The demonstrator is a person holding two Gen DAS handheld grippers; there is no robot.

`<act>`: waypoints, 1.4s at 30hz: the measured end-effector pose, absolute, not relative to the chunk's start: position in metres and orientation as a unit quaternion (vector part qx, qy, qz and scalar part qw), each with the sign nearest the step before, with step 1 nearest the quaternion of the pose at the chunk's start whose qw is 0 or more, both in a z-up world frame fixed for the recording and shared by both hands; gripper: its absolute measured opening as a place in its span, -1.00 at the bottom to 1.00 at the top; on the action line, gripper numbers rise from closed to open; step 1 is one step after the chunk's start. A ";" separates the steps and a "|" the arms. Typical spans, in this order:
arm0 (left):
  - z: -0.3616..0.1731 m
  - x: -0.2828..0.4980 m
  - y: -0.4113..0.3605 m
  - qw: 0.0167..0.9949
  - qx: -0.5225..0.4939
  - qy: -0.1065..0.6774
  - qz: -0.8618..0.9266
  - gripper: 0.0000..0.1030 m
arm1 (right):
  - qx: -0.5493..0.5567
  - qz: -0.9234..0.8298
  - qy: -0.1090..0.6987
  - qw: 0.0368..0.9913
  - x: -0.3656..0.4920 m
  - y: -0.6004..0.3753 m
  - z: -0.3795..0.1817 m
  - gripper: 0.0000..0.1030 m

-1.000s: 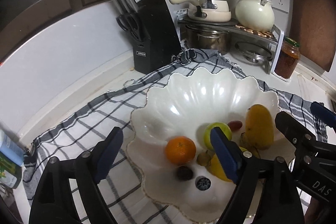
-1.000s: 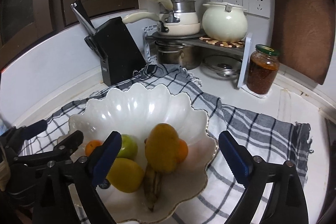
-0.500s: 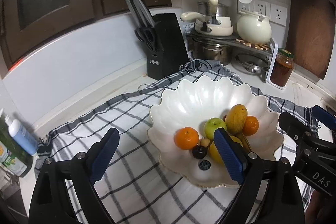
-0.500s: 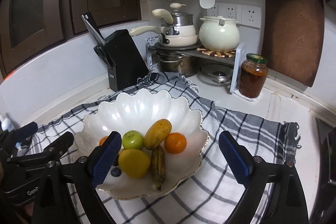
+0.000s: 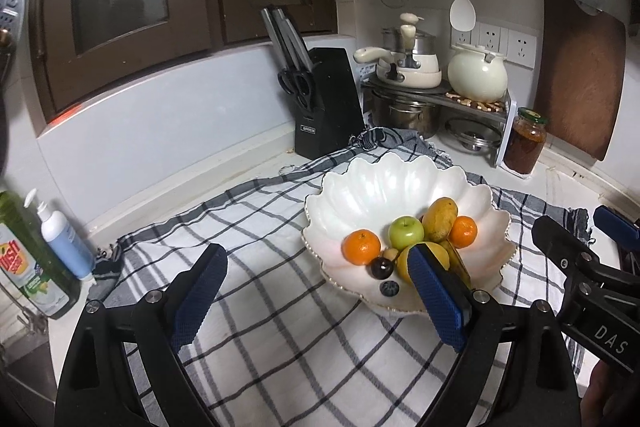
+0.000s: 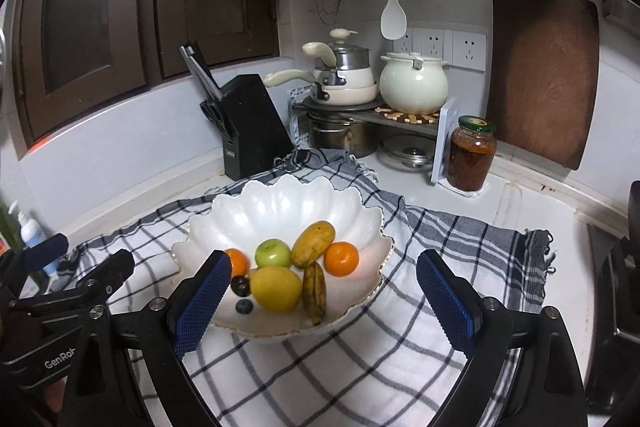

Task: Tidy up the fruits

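Note:
A white scalloped bowl (image 5: 384,187) (image 6: 288,207) sits on a checked cloth. In it lie two oranges (image 5: 361,247) (image 6: 341,258), a green apple (image 5: 406,231) (image 6: 273,253), a mango (image 5: 440,214) (image 6: 313,244), a yellow fruit (image 6: 276,287), a brownish banana (image 6: 314,291), a dark plum (image 6: 241,285) and a blueberry (image 6: 244,306). My left gripper (image 5: 316,295) is open and empty, held back above the cloth left of the bowl. My right gripper (image 6: 324,301) is open and empty, held back in front of the bowl.
A black knife block (image 5: 326,103) stands behind the bowl. A rack with pots (image 6: 360,115) and a jar (image 6: 472,155) stand at the back right. A wooden board (image 6: 544,71) leans on the wall. Soap bottles (image 5: 60,235) stand at the left.
Both grippers have drawn back and up from the bowl, so it looks smaller and farther. Both stay open and empty. The fruits have not moved.

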State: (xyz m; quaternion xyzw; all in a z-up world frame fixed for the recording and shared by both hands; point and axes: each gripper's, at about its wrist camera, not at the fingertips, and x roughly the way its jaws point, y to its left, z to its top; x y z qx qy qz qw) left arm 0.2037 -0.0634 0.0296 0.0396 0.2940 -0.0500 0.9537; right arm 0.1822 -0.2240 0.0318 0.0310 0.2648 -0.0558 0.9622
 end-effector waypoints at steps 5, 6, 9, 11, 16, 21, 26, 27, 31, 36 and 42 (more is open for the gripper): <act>0.033 0.182 -0.057 0.956 0.037 0.287 -0.048 0.79 | 0.029 -0.053 0.257 0.965 0.163 -0.218 0.037 0.83; 0.034 0.177 -0.055 0.956 0.036 0.286 -0.048 0.80 | 0.029 -0.053 0.255 0.965 0.158 -0.217 0.038 0.83; 0.033 0.165 -0.052 0.957 0.035 0.285 -0.045 0.80 | 0.028 -0.052 0.253 0.966 0.145 -0.214 0.038 0.83; 0.032 0.160 -0.050 0.957 0.033 0.286 -0.045 0.80 | 0.029 -0.053 0.252 0.966 0.138 -0.212 0.037 0.83; 0.030 0.141 -0.043 0.958 0.031 0.283 -0.043 0.80 | 0.025 -0.052 0.252 0.966 0.120 -0.206 0.035 0.83; 0.029 0.121 -0.036 0.959 0.029 0.279 -0.042 0.80 | 0.029 -0.049 0.252 0.966 0.102 -0.201 0.031 0.83; 0.027 0.104 -0.030 0.958 0.027 0.282 -0.040 0.81 | 0.033 -0.050 0.248 0.967 0.083 -0.198 0.028 0.83; 0.026 0.100 -0.029 0.958 0.028 0.281 -0.040 0.80 | 0.033 -0.050 0.247 0.967 0.080 -0.197 0.028 0.83; 0.025 0.090 -0.025 0.959 0.026 0.281 -0.039 0.81 | 0.027 -0.052 0.245 0.968 0.069 -0.194 0.028 0.83; 0.023 0.080 -0.024 0.959 0.026 0.280 -0.039 0.81 | 0.024 -0.055 0.244 0.968 0.059 -0.192 0.028 0.83; 0.022 0.068 -0.022 0.960 0.025 0.276 -0.036 0.81 | 0.026 -0.056 0.238 0.969 0.045 -0.191 0.028 0.83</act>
